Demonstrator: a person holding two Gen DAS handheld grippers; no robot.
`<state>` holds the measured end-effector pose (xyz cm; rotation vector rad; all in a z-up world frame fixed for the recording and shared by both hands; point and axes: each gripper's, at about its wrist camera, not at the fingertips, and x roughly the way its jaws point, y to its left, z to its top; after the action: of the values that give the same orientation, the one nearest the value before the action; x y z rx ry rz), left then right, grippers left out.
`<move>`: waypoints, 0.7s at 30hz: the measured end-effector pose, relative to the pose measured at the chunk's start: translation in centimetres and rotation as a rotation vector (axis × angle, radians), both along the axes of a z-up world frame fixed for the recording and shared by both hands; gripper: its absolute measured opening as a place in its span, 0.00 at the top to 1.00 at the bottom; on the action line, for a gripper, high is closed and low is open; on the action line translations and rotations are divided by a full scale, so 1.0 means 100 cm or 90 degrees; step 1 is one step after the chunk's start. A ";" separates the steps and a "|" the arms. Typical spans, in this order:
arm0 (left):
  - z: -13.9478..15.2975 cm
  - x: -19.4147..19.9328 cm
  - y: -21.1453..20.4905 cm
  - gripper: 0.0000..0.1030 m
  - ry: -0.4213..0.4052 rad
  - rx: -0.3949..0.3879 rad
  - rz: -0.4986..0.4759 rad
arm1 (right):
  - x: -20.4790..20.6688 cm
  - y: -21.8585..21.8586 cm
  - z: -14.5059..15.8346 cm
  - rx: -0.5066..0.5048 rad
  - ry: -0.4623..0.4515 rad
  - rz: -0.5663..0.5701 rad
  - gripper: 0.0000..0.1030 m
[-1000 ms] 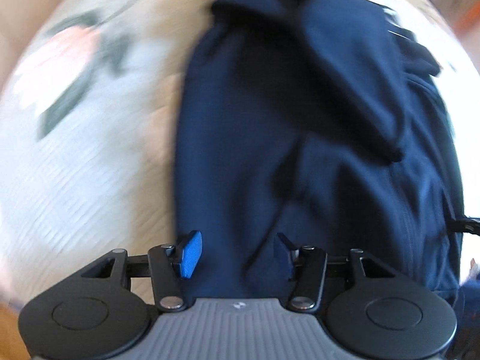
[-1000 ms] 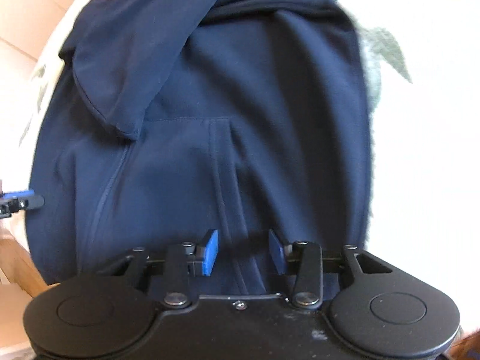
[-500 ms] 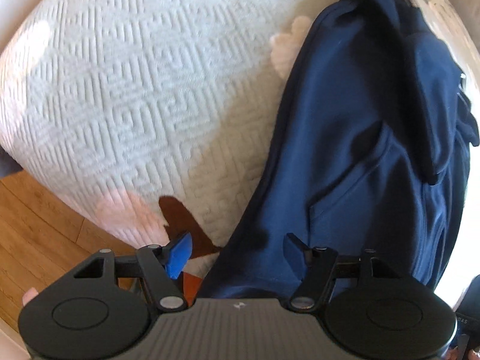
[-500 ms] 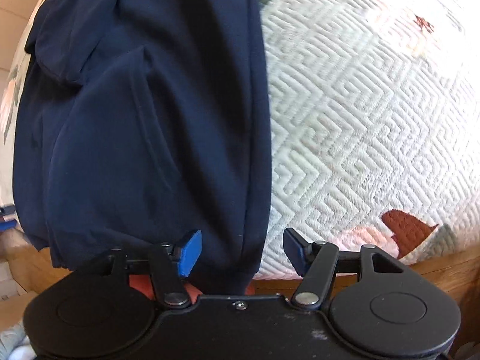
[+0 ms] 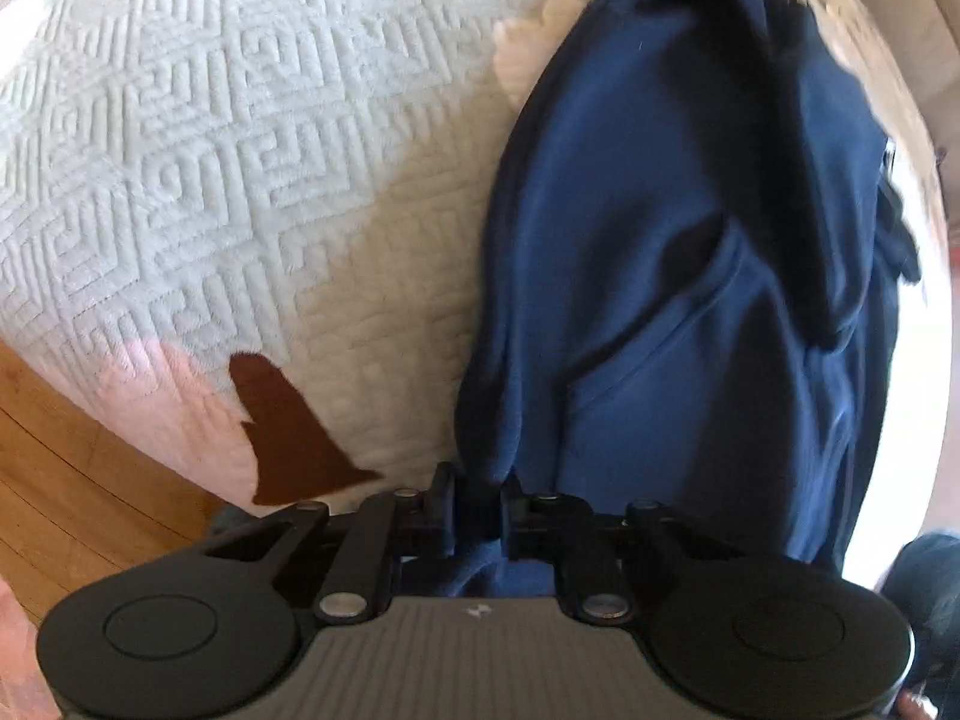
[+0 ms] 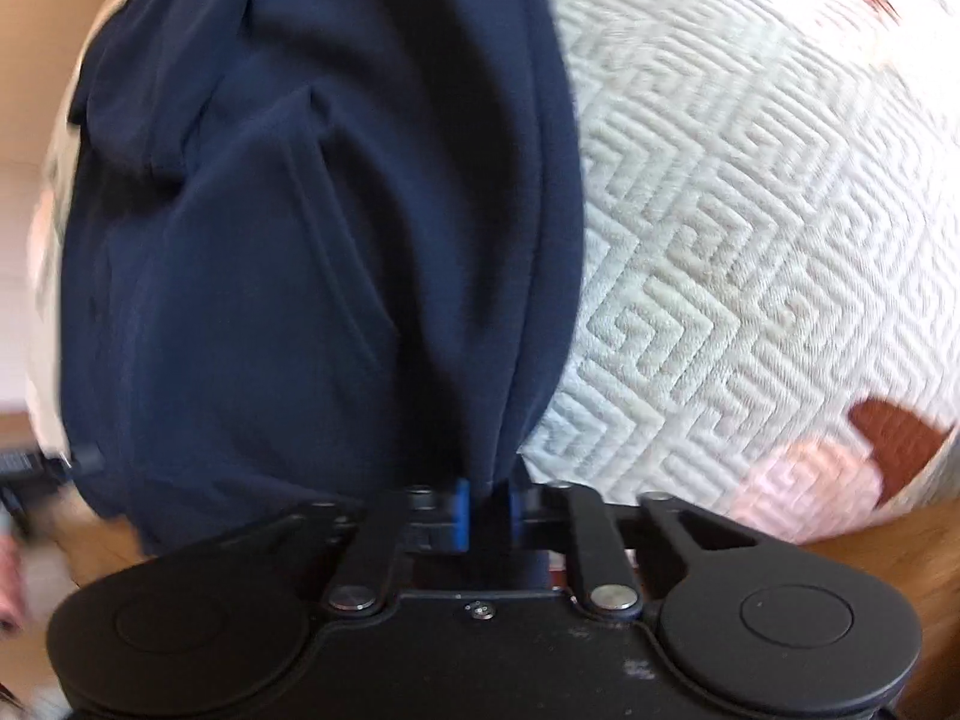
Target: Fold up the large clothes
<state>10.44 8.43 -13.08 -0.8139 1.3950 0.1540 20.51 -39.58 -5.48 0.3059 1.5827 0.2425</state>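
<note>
Left gripper (image 5: 480, 495) clamped on hoodie (image 5: 690, 300) hem | right gripper (image 6: 487, 501) likewise | corners best lifted evenly toward 12 o'clock

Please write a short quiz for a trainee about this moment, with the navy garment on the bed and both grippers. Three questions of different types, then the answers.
1. True or false: the left hand-held gripper is open and touches nothing.
2. Multiple choice: the navy garment lies on A) a bare wooden table, B) a white quilted bedspread, C) a metal rack.
3. Fill the gap: the right hand-held gripper is shut on the garment's near ____.

Key
1. False: it is shut on the garment's near edge.
2. B
3. edge
</note>
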 end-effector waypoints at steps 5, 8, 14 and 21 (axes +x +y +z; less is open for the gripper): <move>0.049 0.013 0.022 0.86 -0.113 -0.083 0.079 | 0.018 -0.025 0.049 0.094 -0.020 -0.087 0.91; 0.084 0.040 0.039 0.91 -0.237 -0.158 0.117 | 0.048 -0.036 0.080 0.150 -0.060 -0.145 0.91; 0.117 0.141 0.087 0.97 -0.455 -0.157 0.172 | 0.157 -0.022 0.095 0.190 -0.190 -0.165 0.91; 0.122 0.191 0.058 0.56 -0.352 0.012 -0.041 | 0.212 -0.006 0.073 0.157 -0.174 -0.161 0.73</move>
<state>29.56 14.28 -0.85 -0.7240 0.8936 -0.1037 41.70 -40.22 1.77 0.6332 1.2309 0.2704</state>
